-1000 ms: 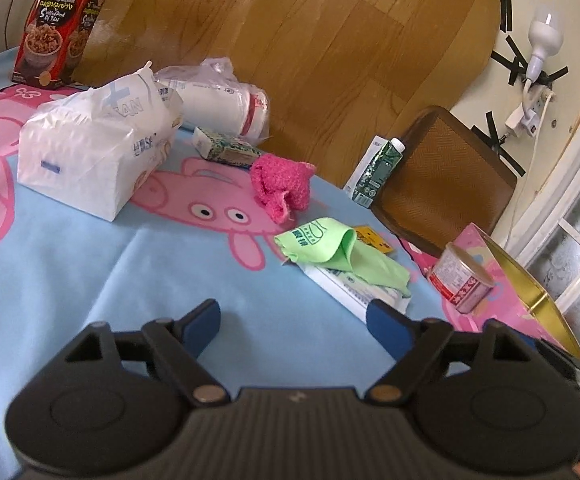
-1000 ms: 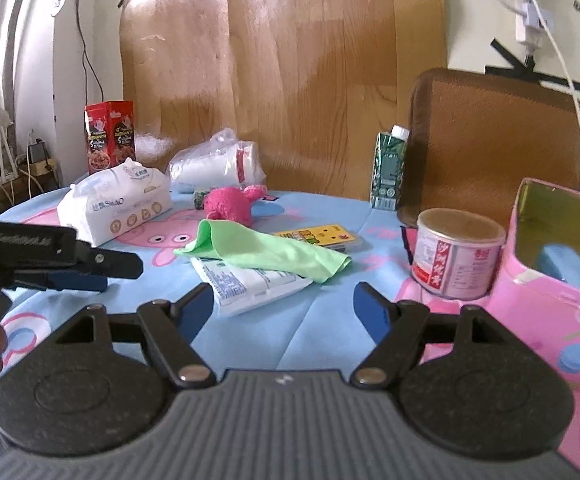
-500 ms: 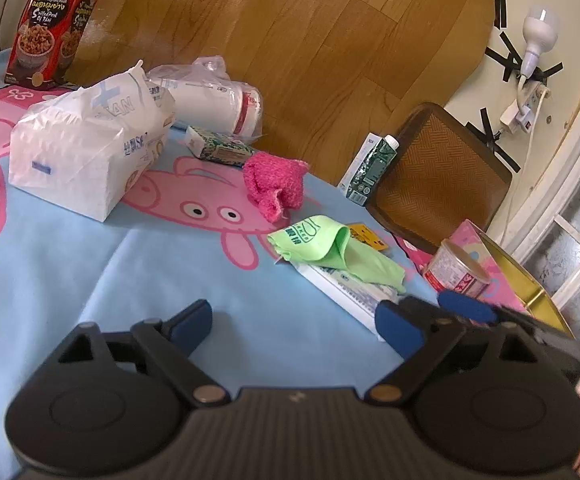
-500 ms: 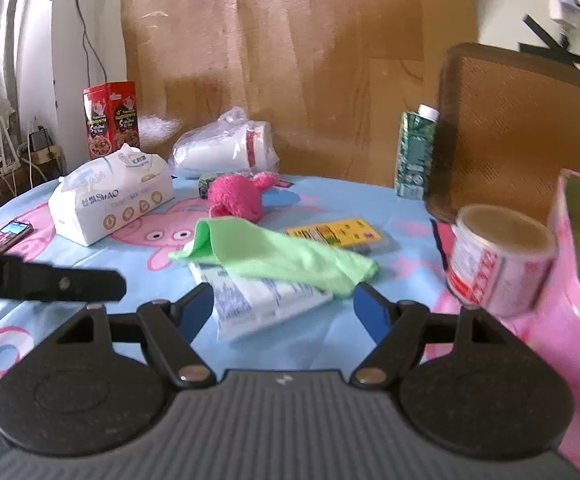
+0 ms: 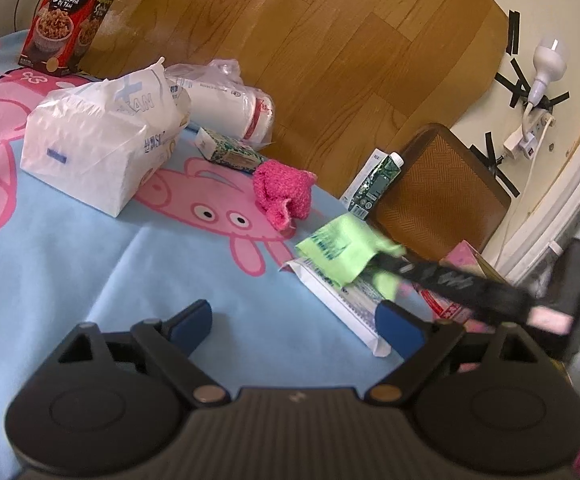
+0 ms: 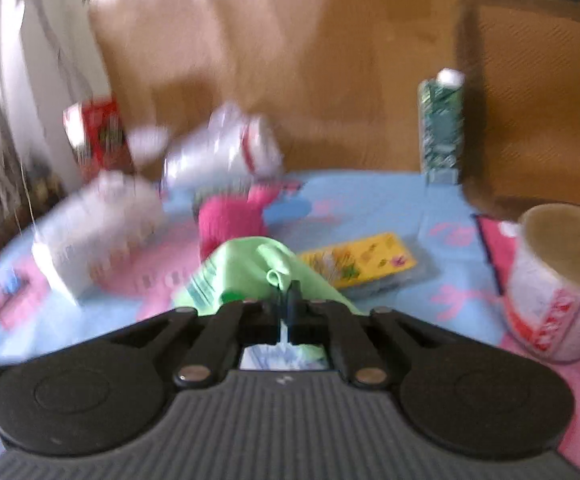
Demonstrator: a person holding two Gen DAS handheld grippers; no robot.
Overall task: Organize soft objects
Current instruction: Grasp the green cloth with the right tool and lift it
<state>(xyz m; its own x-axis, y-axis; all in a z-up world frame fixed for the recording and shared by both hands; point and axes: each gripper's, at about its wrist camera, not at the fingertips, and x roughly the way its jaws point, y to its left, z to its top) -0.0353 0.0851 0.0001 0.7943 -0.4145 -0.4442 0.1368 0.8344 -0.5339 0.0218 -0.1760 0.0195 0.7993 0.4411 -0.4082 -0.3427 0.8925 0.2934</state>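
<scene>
A: Green cloth [image 6: 249, 268] status?
B: Centre of the right wrist view, lying on a white packet [image 5: 342, 300] on the worktop [image 5: 89, 280]. Right tool [image 6: 287, 300] has just been closing and its jaws are now pinched together on a fold of the cloth. In the left wrist view the cloth sits right of centre, with the right tool coming in from the right edge onto it.
A: Left tool?
B: Left tool [image 5: 296, 316] has jaws spread wide, nothing between them, bottom centre of its view over bare blue worktop.
A: Other soft stuff?
B: Pink sock [image 5: 281, 192] just up-left of the cloth in the left view, apart from it. Tissue pack [image 5: 101, 152] at left, a wrapped roll [image 5: 229, 108] behind it.
A: Rest?
B: Carton [image 6: 440, 128] upright at upper right of the right view, can [image 6: 558, 284] at right edge, yellow box [image 6: 362, 264] flat just right of the cloth. Red box [image 5: 73, 12] at upper left in the left view. Right view is motion-blurred, so finer contact detail is unclear.
</scene>
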